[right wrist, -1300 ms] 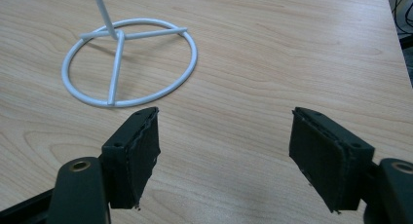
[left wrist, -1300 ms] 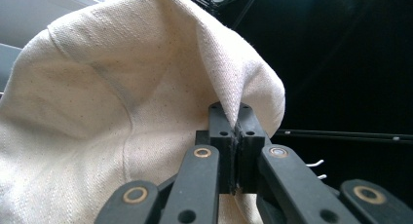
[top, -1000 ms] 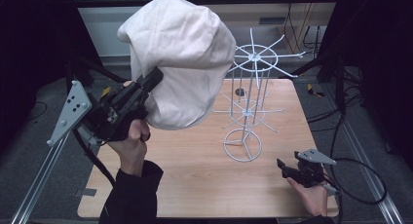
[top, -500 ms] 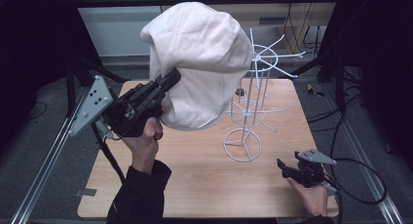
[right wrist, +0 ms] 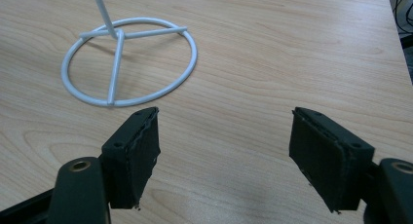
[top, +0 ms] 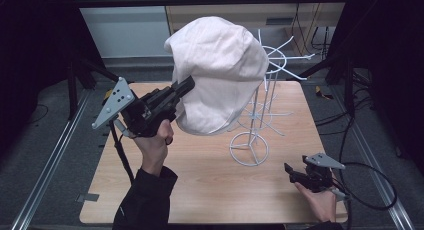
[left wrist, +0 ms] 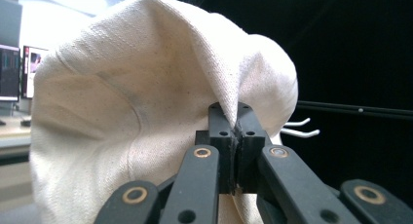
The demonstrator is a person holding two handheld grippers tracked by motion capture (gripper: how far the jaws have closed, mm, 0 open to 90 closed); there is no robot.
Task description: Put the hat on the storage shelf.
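Note:
A cream cloth hat (top: 217,70) hangs in the air over the table's middle, beside the top of a white wire stand (top: 257,107). My left gripper (top: 187,85) is shut on the hat's edge. In the left gripper view the jaws pinch a fold of the hat (left wrist: 146,102) at my left gripper (left wrist: 235,121), and two white prongs (left wrist: 299,128) of the stand show just behind. My right gripper (top: 289,169) rests low at the table's front right, open and holding nothing. In the right gripper view my right gripper (right wrist: 224,151) points toward the stand's ring base (right wrist: 129,63).
The wooden table (top: 200,185) is bare at the front. The stand's round base (top: 249,148) sits right of centre. Metal rails (top: 45,160) run along both sides, and cables (top: 370,180) trail on the floor at the right.
My left gripper has carried the hat rightward and slightly forward, closer to the top of the wire stand. The right gripper has stayed in place.

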